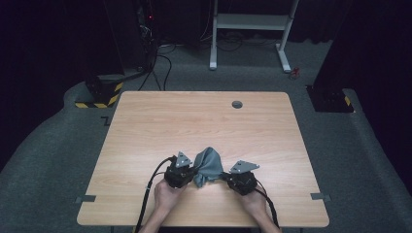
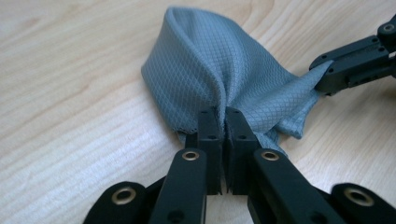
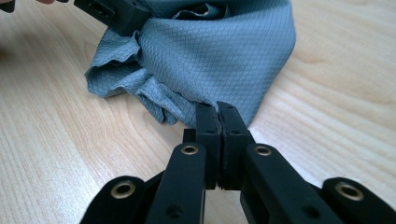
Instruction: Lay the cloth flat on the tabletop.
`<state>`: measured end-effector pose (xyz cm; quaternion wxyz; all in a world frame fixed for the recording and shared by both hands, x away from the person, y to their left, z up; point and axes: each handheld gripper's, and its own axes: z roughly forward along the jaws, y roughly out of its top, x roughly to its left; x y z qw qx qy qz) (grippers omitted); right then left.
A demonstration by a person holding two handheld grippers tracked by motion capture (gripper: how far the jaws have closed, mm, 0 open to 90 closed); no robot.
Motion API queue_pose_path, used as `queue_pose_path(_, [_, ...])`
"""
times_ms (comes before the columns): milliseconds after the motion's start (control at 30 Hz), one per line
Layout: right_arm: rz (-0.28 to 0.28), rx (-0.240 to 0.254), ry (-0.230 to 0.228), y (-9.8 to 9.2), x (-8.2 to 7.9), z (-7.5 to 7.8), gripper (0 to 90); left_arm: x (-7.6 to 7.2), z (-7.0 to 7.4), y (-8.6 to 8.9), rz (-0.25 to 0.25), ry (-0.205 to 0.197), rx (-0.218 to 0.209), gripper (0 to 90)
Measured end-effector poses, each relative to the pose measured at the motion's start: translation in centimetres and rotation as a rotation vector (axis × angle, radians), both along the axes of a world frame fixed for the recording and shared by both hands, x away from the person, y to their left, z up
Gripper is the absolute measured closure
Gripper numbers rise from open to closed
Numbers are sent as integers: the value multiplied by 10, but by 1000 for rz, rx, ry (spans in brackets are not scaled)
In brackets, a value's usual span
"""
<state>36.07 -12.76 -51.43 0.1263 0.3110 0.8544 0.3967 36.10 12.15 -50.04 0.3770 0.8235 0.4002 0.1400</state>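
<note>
A grey-blue waffle-weave cloth [image 1: 208,164] lies bunched near the front middle of the wooden table [image 1: 160,121]. My left gripper [image 1: 190,173] is at its left side and shut on a pinch of the cloth [image 2: 210,70]; its jaws meet at the fabric's edge [image 2: 223,112]. From the right, my right gripper [image 1: 225,176] is shut on the opposite edge of the cloth [image 3: 219,51], jaws pressed together [image 3: 217,108]. The cloth humps up between the two grips. In the left gripper view the right gripper's fingers [image 2: 355,60] bite the far corner.
A round cable hole [image 1: 237,104] sits near the table's far edge. Black cables trail from both grippers toward the front edge. Grey tape tabs [image 1: 320,196] mark the front corners. A white frame [image 1: 250,29] and dark equipment stand on the carpet beyond the table.
</note>
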Motion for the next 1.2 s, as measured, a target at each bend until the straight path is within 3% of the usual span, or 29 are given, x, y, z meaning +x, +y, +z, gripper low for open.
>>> queue_pose_path(100, [1,-14,8,1,-1,-2,880,-2,-1,6,5,14,-14,830])
queue_pose_path(167, [2,-17,4,1,-2,-1,828,-4,-1,9,15,13,-15,788])
queue_pose_path(400, [18,-4,-27,13,-2,9,684,-13,-3,4,11,15,-25,530])
queue_pose_path(500, [50,-46,-48,27,0,10,767,-16,-5,-1,17,3,11,495])
queue_pose_path(567, [69,-67,-35,34,3,9,871,-15,-8,-2,25,3,35,489])
queue_pose_path(700, [57,-55,-42,30,4,10,886,-13,-12,0,43,10,66,508])
queue_pose_path(800, [22,-22,-31,17,5,12,885,-13,-14,1,54,-9,120,523])
queue_pose_path(1033, [-63,-30,-7,-12,11,8,871,-12,-15,5,62,5,84,536])
queue_pose_path(1100, [-85,-26,14,-18,12,7,779,-13,-15,5,55,3,78,575])
queue_pose_path(1200, [-48,3,-19,-15,3,14,710,-13,-15,4,42,0,76,640])
